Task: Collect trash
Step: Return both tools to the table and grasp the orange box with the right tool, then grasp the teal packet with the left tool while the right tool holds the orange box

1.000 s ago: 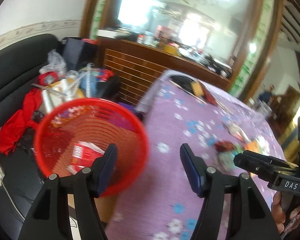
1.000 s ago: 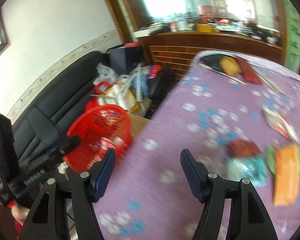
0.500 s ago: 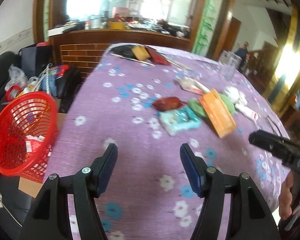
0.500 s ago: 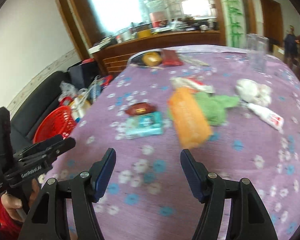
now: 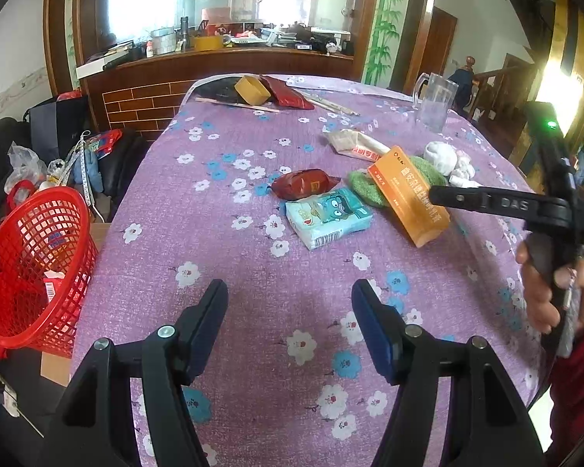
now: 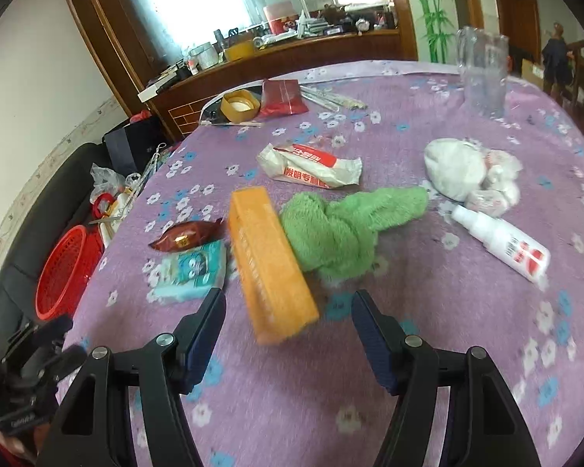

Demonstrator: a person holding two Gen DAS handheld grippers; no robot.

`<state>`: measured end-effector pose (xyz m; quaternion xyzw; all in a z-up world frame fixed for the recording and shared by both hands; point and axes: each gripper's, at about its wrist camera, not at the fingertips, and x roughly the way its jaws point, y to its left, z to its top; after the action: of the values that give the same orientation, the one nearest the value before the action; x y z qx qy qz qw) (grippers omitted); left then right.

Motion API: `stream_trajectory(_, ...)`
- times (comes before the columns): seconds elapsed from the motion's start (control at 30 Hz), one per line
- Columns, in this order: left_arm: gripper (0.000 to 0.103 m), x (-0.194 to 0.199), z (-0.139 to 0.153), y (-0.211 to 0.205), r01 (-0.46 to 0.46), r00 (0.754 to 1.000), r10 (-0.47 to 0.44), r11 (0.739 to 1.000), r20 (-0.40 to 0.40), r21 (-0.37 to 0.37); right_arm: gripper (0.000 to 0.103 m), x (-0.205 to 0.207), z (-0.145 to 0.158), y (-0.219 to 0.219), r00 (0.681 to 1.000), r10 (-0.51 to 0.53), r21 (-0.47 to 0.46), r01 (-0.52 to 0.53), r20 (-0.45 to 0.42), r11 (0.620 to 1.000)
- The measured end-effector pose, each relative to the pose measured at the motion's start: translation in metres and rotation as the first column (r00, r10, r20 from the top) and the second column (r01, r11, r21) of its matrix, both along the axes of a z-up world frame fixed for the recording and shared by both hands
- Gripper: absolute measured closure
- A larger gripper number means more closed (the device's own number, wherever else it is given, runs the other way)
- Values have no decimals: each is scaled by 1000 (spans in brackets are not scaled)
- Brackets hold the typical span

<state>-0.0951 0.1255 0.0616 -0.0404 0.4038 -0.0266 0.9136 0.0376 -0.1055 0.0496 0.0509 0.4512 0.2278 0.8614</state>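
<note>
Both grippers, left (image 5: 290, 313) and right (image 6: 288, 311), spread, holding nothing. Orange box (image 6: 270, 258) mid-table, just ahead of right. Red basket (image 5: 31, 268) off table's left edge.

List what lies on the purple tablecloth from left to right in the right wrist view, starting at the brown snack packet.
Brown snack packet → orange box → green cloth → white spray bottle.

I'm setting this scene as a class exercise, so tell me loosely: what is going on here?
A person holds a gripper in each hand over a table with a purple flowered cloth, clearing trash. The left gripper and the right gripper are both open and empty. The right one points at an orange box lying beside a green cloth and a blue tissue pack. A red basket with some trash in it stands off the table's edge.
</note>
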Motion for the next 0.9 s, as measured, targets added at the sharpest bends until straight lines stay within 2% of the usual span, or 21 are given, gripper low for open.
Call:
stream_trajectory(0.07,38,2,-2,0,0,1000,0,1000,-6,2,32,7,-8,6,999,24,15,-24,-22,1000)
stream_trajectory(0.1,38,3,-2,1,-1,1000,1,1000,-9,2,39,9,-11,10,999,27,19,-27,-33,999)
stream_trajectory(0.2,38,7,-3,3,3,1000,-4,1000,-13,-9,72,7,-19,25,997,45,4,-45,-55,999)
stream_trajectory(0.23,38,8,-4,4,4,1000,-4,1000,-15,-10,76,5,-19,26,998,43,9,-42,-55,999)
stream_trajectory(0.5,36,44,-8,-3,44,998,-45,999,-52,-20,79,-41,7,17,999,45,105,-46,8,993)
stream_trajectory(0.67,36,85,-12,-1,60,995,-68,992,-73,-108,79,-66,17,1,999,14,138,-20,44,990)
stream_trajectory(0.73,36,101,-15,0,49,995,-58,992,-78,-115,79,-69,18,-6,999,5,144,-11,44,990)
stream_trajectory(0.9,36,133,-35,-1,75,986,-102,977,-131,-197,79,-73,16,-22,999,-23,172,18,29,985)
